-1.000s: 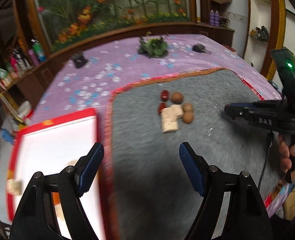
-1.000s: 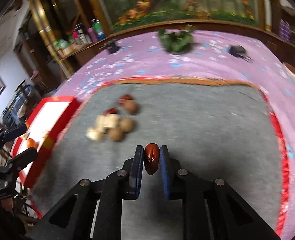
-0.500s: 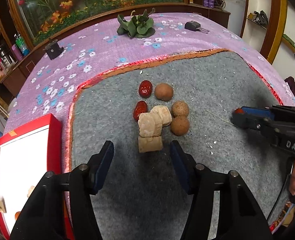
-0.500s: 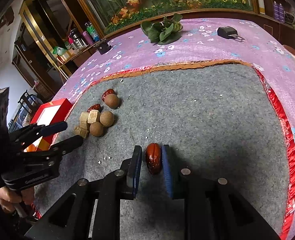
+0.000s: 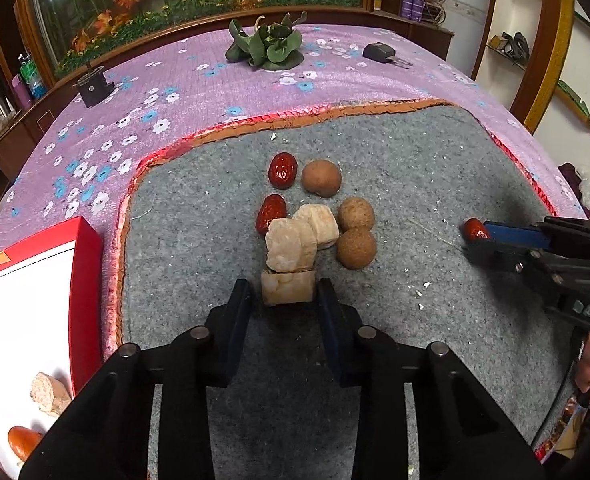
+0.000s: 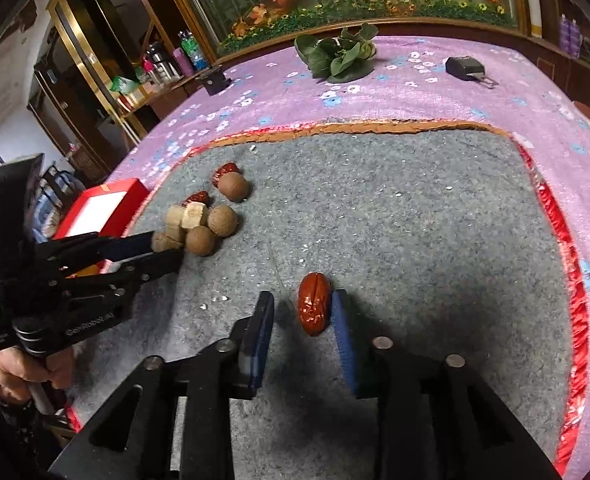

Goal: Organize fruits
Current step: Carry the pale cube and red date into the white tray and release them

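The tan block (image 5: 289, 290) I am after lies on the grey mat (image 5: 415, 160) at the near end of the fruit pile, set between the pads of my left gripper (image 5: 282, 282). Its jaws have just been closing and now stand narrow around the block. The right pad looks to be against it, but I cannot tell whether the left one presses. Just beyond it are two more tan blocks (image 5: 291, 244), one leaning on the other. Two red dates (image 5: 283, 170) lie to their left and far side, and three brown round fruits (image 5: 356, 248) to their right. Well off to the right, a third red date (image 6: 314, 304) rests on the mat between the pads of my right gripper (image 6: 301, 293). That gap is narrow too, with the date against the right pad, and a strip of shadowed mat shows between it and the left pad (so I would not call it clamped). To the left of the mat sits a red-edged tray (image 5: 87, 240) with a white floor, holding a tan piece (image 5: 49, 394) and an orange-red fruit (image 5: 23, 440) at its near end. The mat lies on a purple flowered cloth (image 5: 175, 92). At the far side of the cloth are a leafy green plant (image 5: 267, 46), a small black stand (image 5: 93, 88) to its left and a black plug-like thing (image 5: 379, 52) to its right. In the right wrist view a hand (image 6: 27, 368) grips the left gripper's handle.
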Demonstrator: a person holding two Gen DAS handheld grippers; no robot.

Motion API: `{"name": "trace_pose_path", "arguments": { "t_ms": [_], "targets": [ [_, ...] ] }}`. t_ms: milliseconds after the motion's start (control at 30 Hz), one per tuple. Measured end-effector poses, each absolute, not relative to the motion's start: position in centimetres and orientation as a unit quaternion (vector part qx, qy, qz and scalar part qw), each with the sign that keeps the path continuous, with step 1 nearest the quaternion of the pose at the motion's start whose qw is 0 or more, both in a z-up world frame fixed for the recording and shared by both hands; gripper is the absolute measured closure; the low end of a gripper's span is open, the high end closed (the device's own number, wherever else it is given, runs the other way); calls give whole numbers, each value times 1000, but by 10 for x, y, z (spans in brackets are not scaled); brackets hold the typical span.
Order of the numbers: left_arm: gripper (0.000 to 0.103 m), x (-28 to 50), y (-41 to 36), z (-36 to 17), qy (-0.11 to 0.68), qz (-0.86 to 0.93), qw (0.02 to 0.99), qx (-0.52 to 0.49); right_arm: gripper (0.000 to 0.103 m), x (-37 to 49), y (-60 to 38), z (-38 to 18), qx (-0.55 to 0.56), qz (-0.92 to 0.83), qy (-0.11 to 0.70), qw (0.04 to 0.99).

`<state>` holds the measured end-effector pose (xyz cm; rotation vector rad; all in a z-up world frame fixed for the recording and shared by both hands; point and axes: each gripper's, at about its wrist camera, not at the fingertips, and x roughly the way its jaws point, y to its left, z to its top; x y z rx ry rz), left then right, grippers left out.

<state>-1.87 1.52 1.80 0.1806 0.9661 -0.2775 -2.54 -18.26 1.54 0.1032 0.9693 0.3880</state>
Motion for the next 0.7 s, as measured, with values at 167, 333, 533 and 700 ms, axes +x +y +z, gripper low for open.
{"name": "trace_pose_path", "arguments": {
  "t_ms": [167, 333, 533, 700],
  "targets": [
    [78, -30, 21, 26, 449, -142, 879, 74, 86, -28, -188, 15, 80, 187, 463, 863],
    [78, -46, 29, 31, 443, -142, 883, 66, 86, -37, -187, 18, 120, 224, 452, 855],
    [78, -76, 37, 44, 421, -127, 896, 61, 86, -46, -180, 19, 159, 260, 436, 847],
    [78, -93, 41, 55, 396, -112, 909, 65, 86, -55, -165, 27, 154, 271, 423, 851]
  ]
}}
